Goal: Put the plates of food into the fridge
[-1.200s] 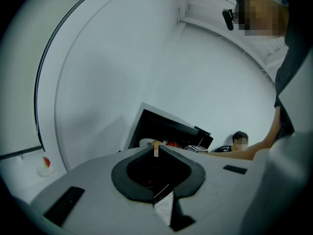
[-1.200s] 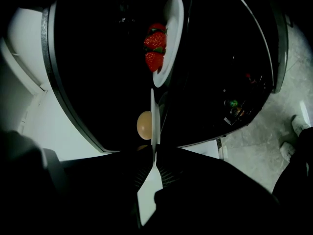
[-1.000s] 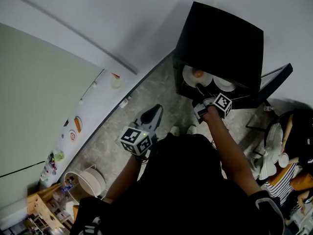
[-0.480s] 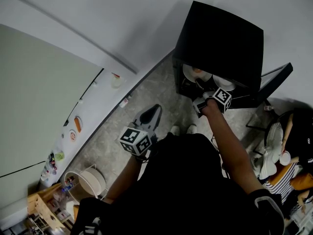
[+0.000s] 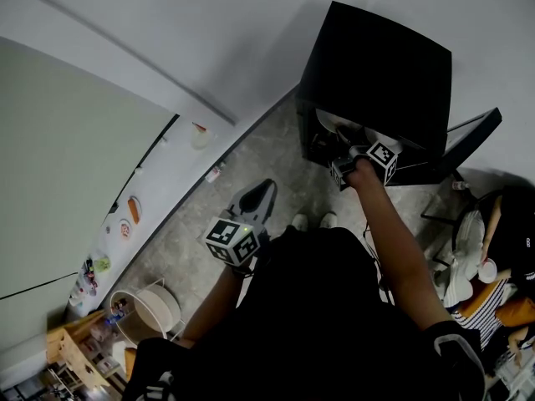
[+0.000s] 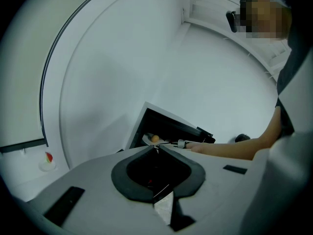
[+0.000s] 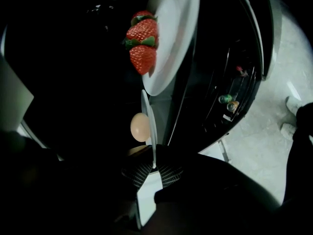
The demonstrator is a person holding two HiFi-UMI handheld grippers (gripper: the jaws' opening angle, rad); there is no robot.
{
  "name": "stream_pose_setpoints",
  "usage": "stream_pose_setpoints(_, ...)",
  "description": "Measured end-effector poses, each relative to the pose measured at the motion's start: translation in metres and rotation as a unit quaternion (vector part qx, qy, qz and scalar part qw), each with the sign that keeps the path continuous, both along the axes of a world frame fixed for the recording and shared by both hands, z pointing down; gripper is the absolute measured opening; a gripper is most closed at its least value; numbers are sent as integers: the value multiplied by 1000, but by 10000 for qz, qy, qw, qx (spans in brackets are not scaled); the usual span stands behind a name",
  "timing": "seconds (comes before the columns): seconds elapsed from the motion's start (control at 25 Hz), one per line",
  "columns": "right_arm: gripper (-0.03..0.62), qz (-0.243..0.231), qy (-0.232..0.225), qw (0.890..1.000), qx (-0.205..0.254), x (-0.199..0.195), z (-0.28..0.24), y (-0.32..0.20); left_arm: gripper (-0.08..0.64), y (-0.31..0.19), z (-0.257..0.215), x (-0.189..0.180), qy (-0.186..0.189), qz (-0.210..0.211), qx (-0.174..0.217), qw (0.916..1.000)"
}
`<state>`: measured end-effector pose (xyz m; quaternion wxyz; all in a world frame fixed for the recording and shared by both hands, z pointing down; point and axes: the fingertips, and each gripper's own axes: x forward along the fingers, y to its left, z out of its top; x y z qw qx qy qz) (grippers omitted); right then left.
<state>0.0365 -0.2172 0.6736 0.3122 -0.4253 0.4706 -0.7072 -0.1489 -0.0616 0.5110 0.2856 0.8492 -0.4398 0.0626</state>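
A small black fridge [image 5: 378, 63] stands open on the floor, its door [image 5: 470, 137] swung to the right. My right gripper [image 5: 344, 144] reaches into it, shut on the rim of a white plate [image 7: 148, 115] seen edge-on, with an egg [image 7: 140, 126] on it. Deeper inside sits a second white plate [image 7: 177, 31] bearing strawberries [image 7: 142, 39]. In the head view only slivers of both plates show under the fridge top. My left gripper [image 6: 156, 148] is held back near my body, jaws together and holding nothing; it looks toward the fridge [image 6: 164, 125] from a distance.
Small bottles [image 7: 226, 101] stand in the door shelf. A pair of white shoes [image 5: 313, 221] lies on the stone floor before the fridge. A round white basket [image 5: 156, 310] and a wooden shelf [image 5: 71, 353] are at lower left. A seated person [image 5: 495, 303] is at right.
My right gripper has pushed the egg plate farther into the fridge, so the egg no longer shows in the head view. The left gripper has stayed put.
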Motion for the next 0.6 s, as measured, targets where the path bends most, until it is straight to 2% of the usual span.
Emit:
stream_pose_setpoints(0.24,40,159,-270,9995,30,-5,-5,-3,25,2,-2,1,-5,-3,19,10000)
stream_pose_setpoints(0.28,89,125,-269,9995,108,-6,-7,-3,25,3,-2,1,2,-15,22,10000)
stream_pose_setpoints(0.32,165,64,-264,9994,207,-8,-9,-2,25,4,-2,1,9,-23,23,10000)
stream_pose_setpoints(0.48,173,-401,39,9968,687,-21,-29,13,25,6,-1,2,7,-16,45,10000)
stream_pose_setpoints(0.6,173,-494,67,9956,792,-25,-31,25,25,6,0,4,38,-13,52,10000)
